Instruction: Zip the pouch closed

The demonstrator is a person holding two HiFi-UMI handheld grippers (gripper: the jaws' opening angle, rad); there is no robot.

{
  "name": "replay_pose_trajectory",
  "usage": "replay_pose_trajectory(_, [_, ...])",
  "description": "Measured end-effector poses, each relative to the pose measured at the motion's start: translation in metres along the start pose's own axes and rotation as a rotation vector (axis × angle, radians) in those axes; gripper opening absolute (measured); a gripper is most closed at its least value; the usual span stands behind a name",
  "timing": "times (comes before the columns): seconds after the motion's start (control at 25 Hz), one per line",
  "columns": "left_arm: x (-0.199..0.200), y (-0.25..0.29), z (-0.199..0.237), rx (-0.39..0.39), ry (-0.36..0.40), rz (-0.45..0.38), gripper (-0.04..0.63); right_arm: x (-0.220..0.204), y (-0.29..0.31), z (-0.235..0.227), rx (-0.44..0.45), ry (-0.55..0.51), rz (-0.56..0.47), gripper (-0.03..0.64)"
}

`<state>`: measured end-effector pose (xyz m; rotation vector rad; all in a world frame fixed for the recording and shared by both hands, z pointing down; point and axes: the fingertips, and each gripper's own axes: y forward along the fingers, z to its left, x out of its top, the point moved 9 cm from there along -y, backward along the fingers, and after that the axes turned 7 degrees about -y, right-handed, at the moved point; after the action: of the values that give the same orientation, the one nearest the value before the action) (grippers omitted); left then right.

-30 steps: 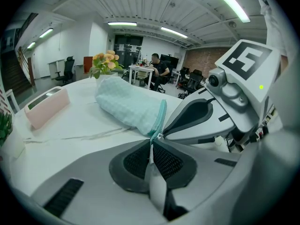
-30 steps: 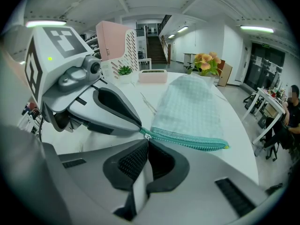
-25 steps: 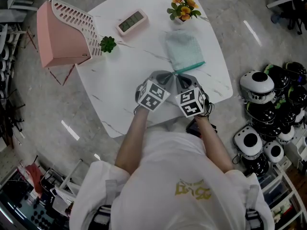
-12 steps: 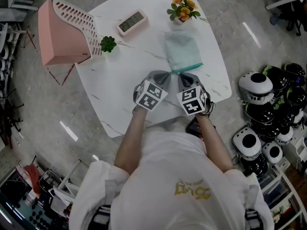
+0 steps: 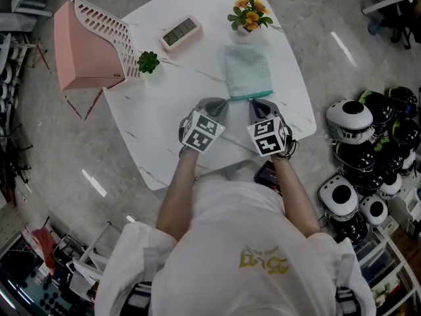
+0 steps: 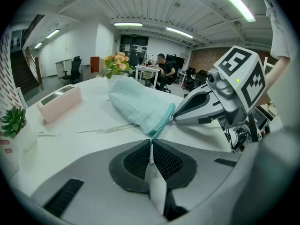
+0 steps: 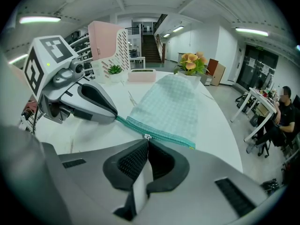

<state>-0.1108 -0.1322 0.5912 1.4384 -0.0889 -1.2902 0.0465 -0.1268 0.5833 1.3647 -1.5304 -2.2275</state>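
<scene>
1. The left gripper [image 6: 151, 143] is clamped on the teal zip end of the pouch [image 6: 138, 104]. Only its own view shows that pinch.
2. The right gripper [image 7: 147, 142] is closed on the pull [image 7: 147, 136], partway along the zip [image 7: 164, 135].
3. From above, the cubes [image 5: 201, 131] cover both grips. The pouch lies flat on the white table [image 5: 164, 104], just before the flowers [image 5: 248, 12].
4. A clock [image 5: 180, 30] and a plant [image 5: 148, 61] sit farther left, with a pink rack [image 5: 85, 45] by the edge.
5. Helmets [image 5: 355, 117] crowd the floor at right.
</scene>
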Motion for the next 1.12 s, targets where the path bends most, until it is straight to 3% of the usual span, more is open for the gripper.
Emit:
replay_pose_trajectory(1.0, [-0.011, -0.014, 0.012, 0.077, -0.019, -0.018, 0.037, -0.016, -0.011, -0.021, -0.064, 0.063, 0.031, 0.020])
replay_pose_trajectory(1.12, [-0.013, -0.016, 0.014, 0.094, -0.033, -0.041, 0.064, -0.015, -0.012, -0.020, -0.079, 0.082, 0.010, 0.028])
